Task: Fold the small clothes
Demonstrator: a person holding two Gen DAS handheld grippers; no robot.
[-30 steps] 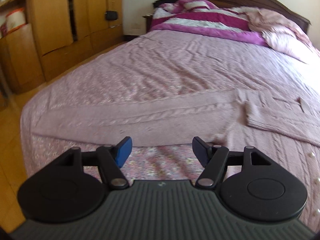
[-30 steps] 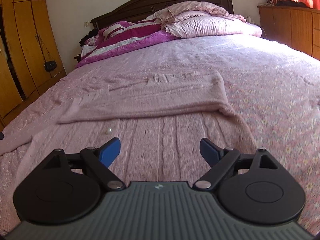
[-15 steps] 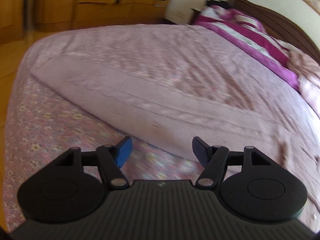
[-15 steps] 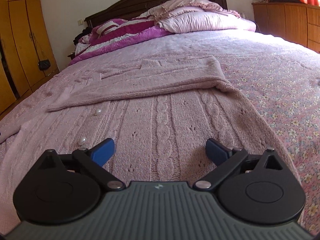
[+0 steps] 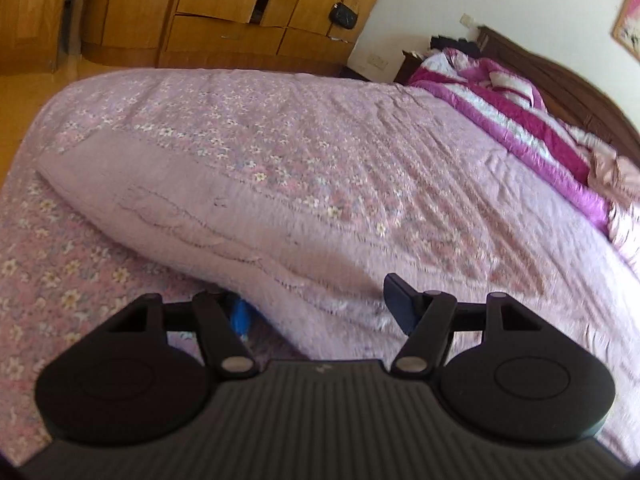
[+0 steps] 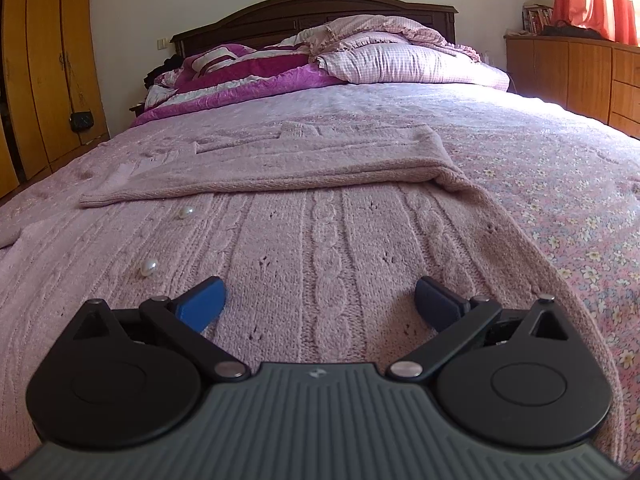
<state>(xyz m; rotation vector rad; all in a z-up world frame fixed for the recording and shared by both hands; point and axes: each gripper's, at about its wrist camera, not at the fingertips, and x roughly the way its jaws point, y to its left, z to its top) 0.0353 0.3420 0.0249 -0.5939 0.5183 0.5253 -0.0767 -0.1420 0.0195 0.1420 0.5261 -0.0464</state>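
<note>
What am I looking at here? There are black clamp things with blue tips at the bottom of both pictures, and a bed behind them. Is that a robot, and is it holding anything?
No robot: a person holds a hand-held clamp in each hand, each with a camera looking along its jaws. One picture comes from the left gripper, the other from the right gripper. Both look over a bed where a pink knitted cardigan with pearl buttons lies spread, one sleeve folded across it. The left jaws straddle the other sleeve, one blue tip tucked under its edge, not yet pinching. The right jaws have just been opening, wide above the knit, nothing gripped.
</note>
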